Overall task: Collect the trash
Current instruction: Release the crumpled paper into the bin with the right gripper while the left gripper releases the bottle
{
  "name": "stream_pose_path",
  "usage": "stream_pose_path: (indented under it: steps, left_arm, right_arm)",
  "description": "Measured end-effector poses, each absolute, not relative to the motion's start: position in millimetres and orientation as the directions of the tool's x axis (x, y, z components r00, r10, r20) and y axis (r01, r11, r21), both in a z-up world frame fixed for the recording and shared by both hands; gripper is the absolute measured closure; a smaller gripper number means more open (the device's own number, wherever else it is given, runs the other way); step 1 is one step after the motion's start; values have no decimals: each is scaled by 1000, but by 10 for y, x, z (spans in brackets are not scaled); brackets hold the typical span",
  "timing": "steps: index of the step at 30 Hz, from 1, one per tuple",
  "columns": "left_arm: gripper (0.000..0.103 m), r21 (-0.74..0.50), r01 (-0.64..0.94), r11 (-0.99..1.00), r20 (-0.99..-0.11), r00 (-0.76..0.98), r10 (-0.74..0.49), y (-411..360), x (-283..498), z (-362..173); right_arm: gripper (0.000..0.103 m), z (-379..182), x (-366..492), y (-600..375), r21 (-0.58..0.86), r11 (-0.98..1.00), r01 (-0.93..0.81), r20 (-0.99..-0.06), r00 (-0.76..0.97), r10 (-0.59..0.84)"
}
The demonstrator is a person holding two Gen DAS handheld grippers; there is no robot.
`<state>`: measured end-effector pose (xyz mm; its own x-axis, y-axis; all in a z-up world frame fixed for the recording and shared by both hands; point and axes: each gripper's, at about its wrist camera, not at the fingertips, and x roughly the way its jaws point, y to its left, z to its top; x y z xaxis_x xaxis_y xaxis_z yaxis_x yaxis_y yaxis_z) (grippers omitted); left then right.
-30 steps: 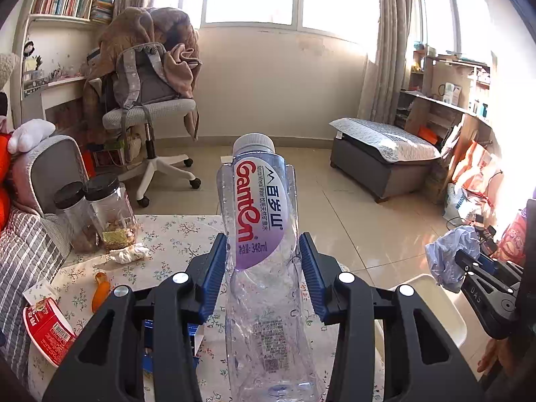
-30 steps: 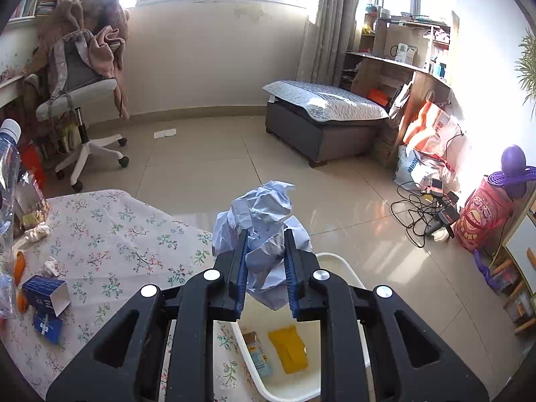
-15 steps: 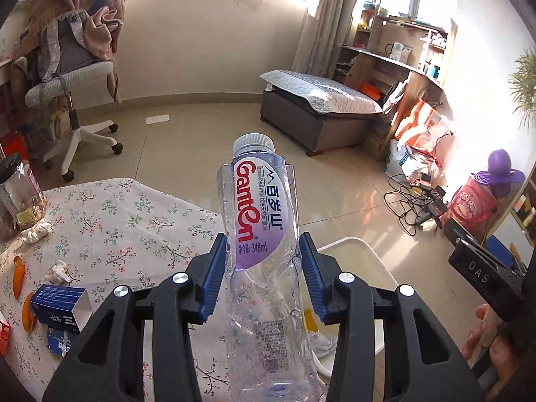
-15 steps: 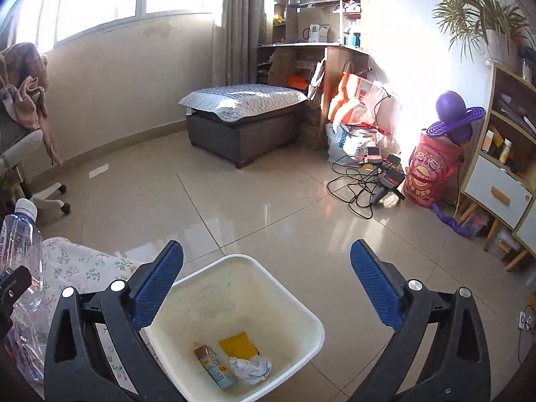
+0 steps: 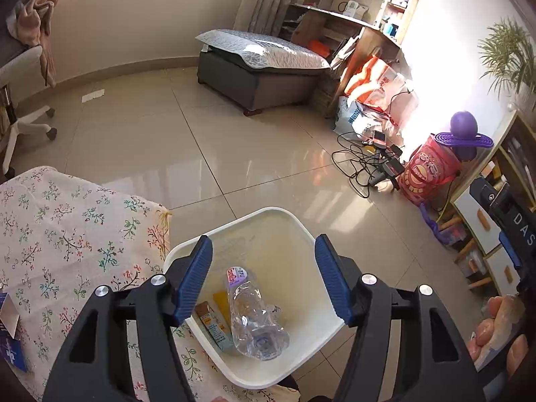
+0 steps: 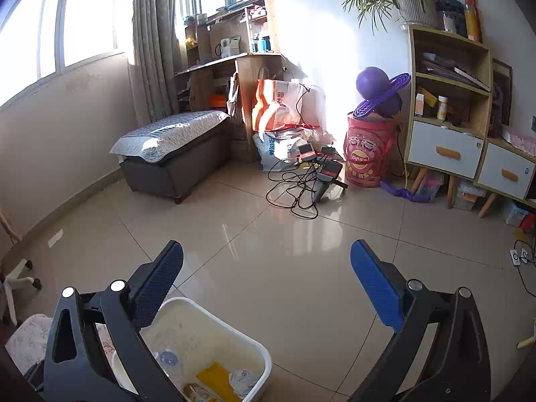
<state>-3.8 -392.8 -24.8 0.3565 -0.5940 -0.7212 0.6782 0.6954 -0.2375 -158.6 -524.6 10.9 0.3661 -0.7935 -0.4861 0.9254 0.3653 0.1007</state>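
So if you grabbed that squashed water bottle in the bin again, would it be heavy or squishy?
Probably very light: the water bottle looks clear and empty. Likely squishy too, since its sides are already crumpled and dented. It lies on its side in the white bin, so a nudge might make it roll or slide.
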Motion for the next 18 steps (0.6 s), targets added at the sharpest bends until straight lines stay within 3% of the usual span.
stream_pose_path:
  steps: [11, 18]
  left_arm:
    - [18, -154, 607, 780, -716, 476, -511, -3590, 67, -138]
    - [15, -86, 493, 866, -686, 601, -411, -3107, 185, -38]
  right_arm:
    - [7, 109, -1334, -4956, 11, 452, 892, -454, 407, -792]
    - [7, 74, -1035, -4568, -33, 561, 827, -468, 483, -740]
